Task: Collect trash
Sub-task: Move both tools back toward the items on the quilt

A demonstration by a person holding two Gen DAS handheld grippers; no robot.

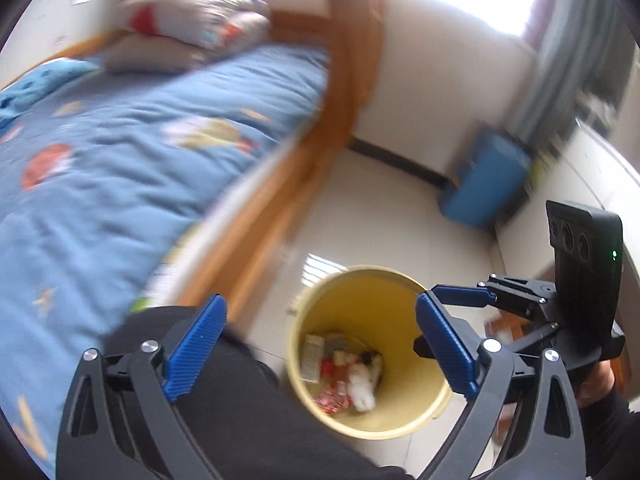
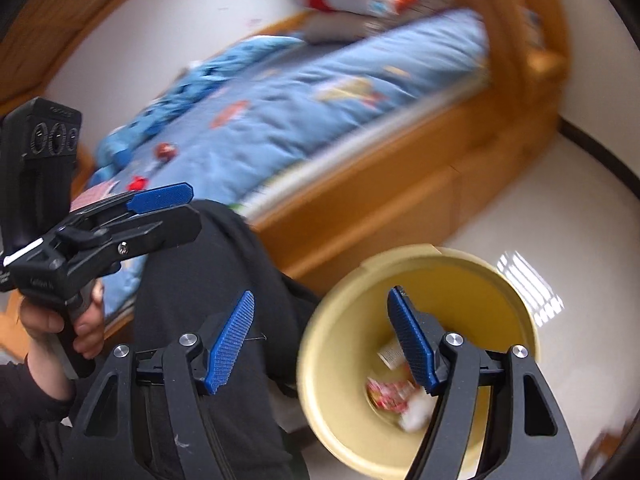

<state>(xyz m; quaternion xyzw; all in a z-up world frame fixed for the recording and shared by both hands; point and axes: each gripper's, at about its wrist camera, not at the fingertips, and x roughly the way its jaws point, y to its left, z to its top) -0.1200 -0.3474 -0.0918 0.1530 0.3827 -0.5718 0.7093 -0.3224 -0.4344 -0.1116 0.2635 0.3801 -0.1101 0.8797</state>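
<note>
Both grippers, left (image 1: 320,344) & right (image 2: 320,344), wide open w/ nothing held over yellow bin (image 1: 436,396); drop looks done, next: find more trash.

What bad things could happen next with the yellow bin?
1. The yellow bin stands on the floor right beside the person's leg, so a knee might knock it over and spill the wrappers.
2. Both pictures are blurry from fast motion; the open left gripper or right gripper could bump the rim.
</note>
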